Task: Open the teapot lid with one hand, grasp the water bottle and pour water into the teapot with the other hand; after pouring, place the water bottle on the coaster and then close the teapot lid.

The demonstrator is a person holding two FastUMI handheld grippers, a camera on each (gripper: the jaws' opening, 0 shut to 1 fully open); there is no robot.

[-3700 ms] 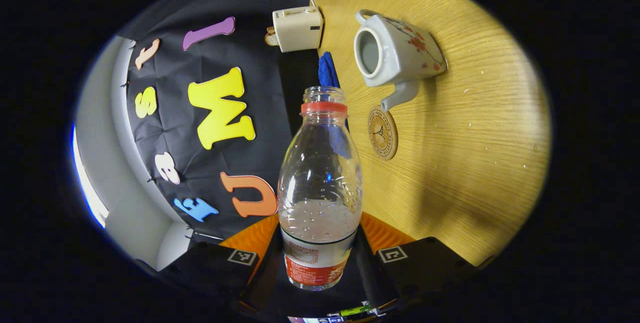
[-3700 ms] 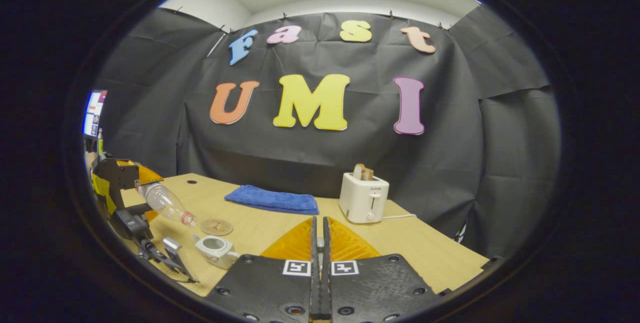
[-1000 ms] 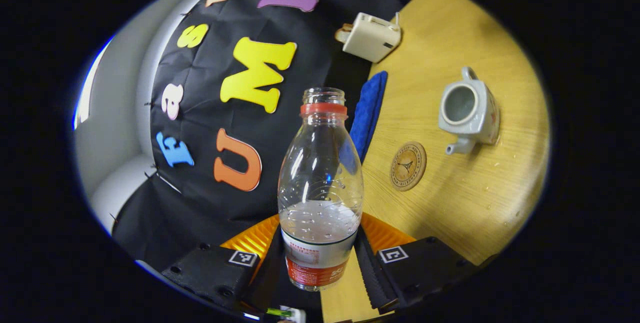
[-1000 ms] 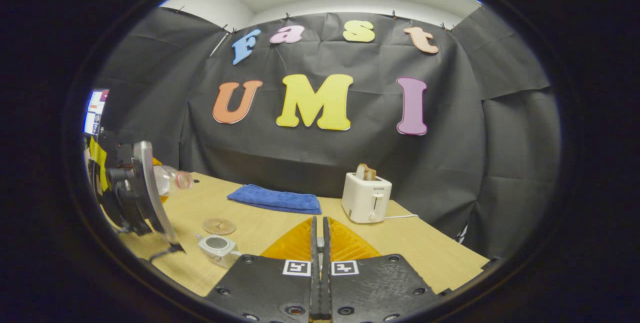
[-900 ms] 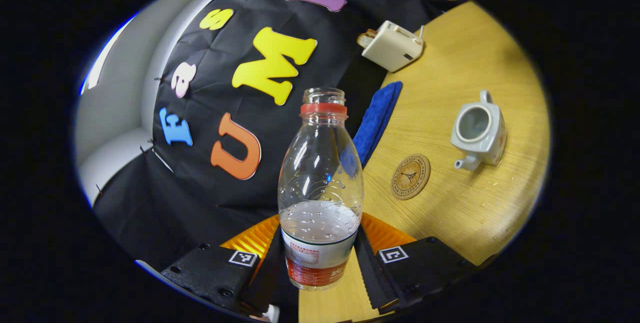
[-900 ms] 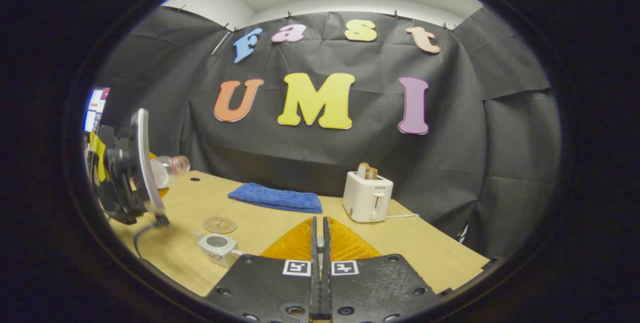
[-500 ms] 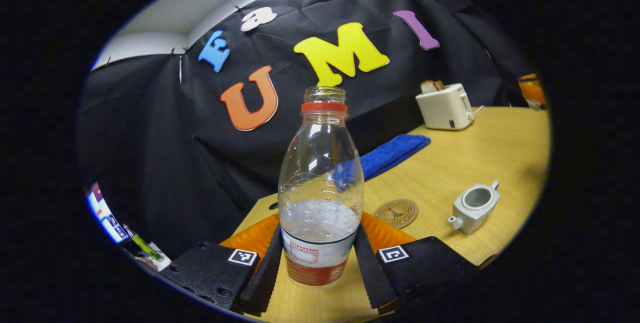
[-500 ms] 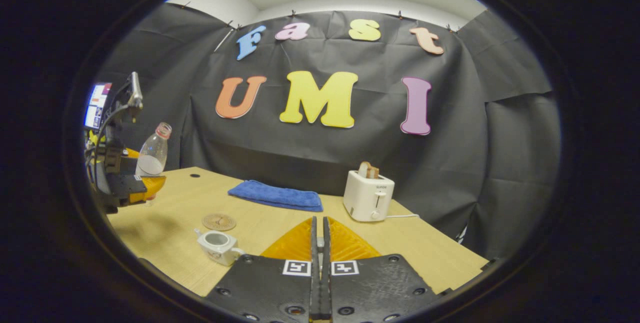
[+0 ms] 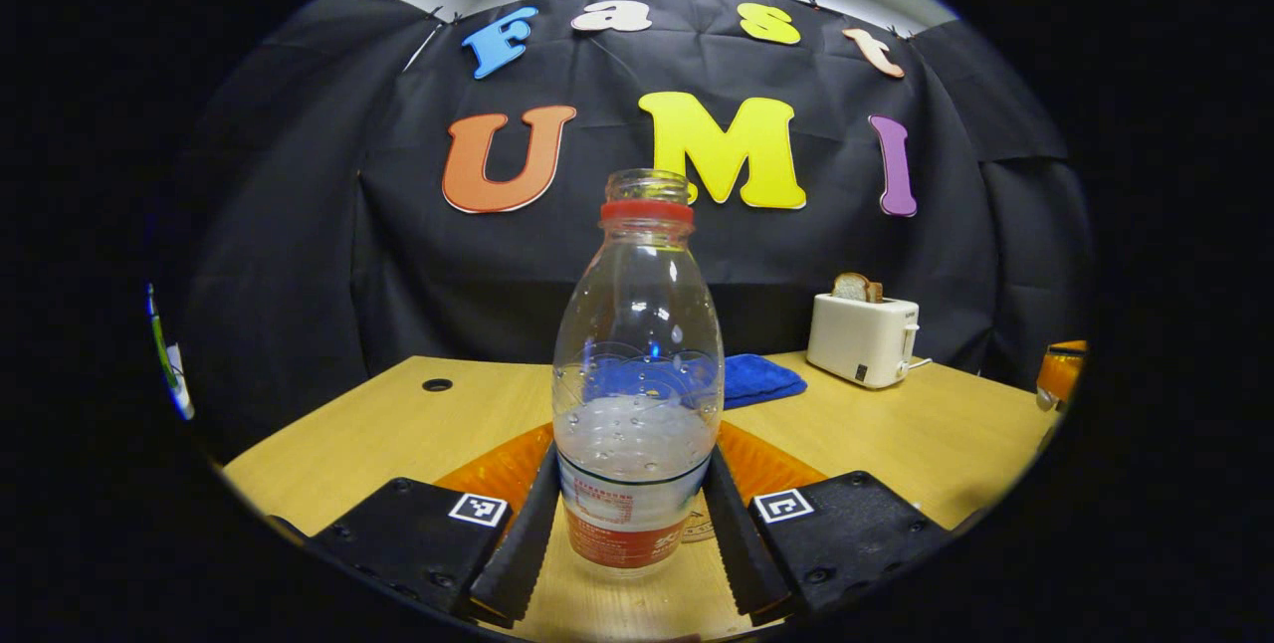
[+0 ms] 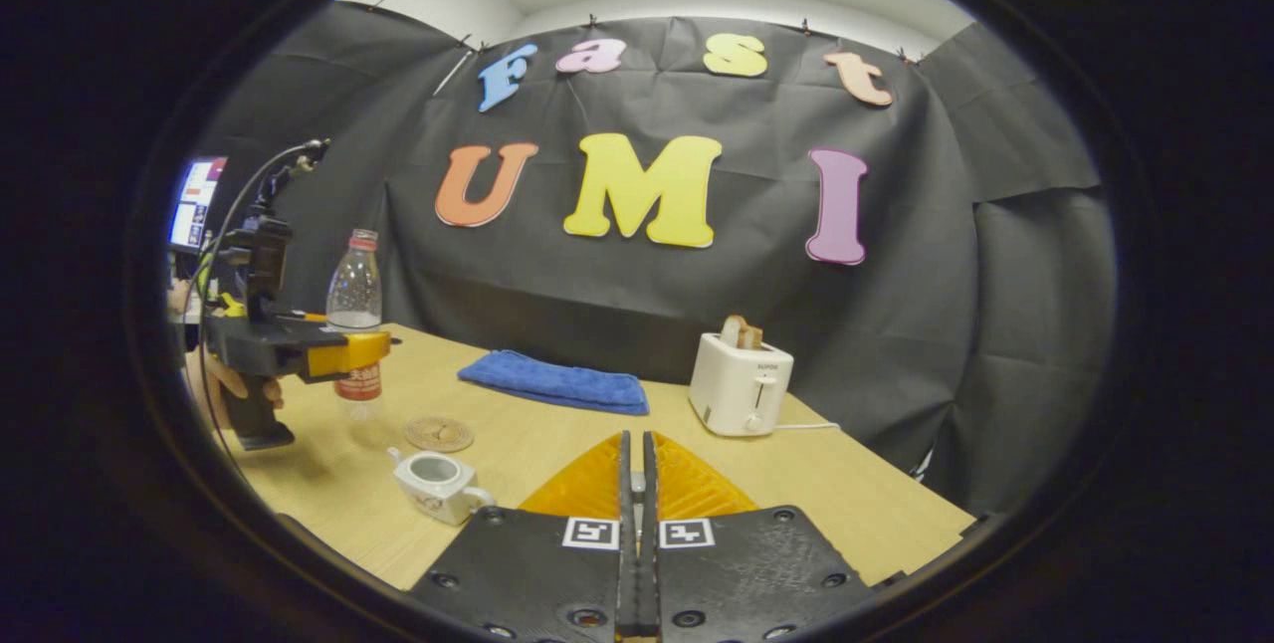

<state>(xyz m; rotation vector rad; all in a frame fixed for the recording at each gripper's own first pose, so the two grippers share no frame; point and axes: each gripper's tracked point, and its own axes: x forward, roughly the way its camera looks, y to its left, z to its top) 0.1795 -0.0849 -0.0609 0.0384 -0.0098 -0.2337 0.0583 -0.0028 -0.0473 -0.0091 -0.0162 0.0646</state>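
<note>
A clear water bottle (image 9: pixel 637 374) with a red neck ring, no cap and a little water stands upright between the fingers of my left gripper (image 9: pixel 637 534), which is shut on its labelled base. In the right gripper view the same bottle (image 10: pixel 355 310) hangs just above the table, behind and left of the round wooden coaster (image 10: pixel 438 434). A hand (image 10: pixel 214 379) holds that left gripper (image 10: pixel 348 354). The white teapot (image 10: pixel 438 484) stands lidless in front of the coaster. My right gripper (image 10: pixel 635 524) is high above the table with its fingers together.
A folded blue towel (image 10: pixel 552 382) lies at the back of the wooden table (image 10: pixel 856 504), and a white toaster (image 10: pixel 742 384) with bread stands to its right. A monitor (image 10: pixel 194 205) glows at far left.
The left gripper has turned the bottle from tilted to upright and brought it down beside the coaster. The right gripper has hardly moved.
</note>
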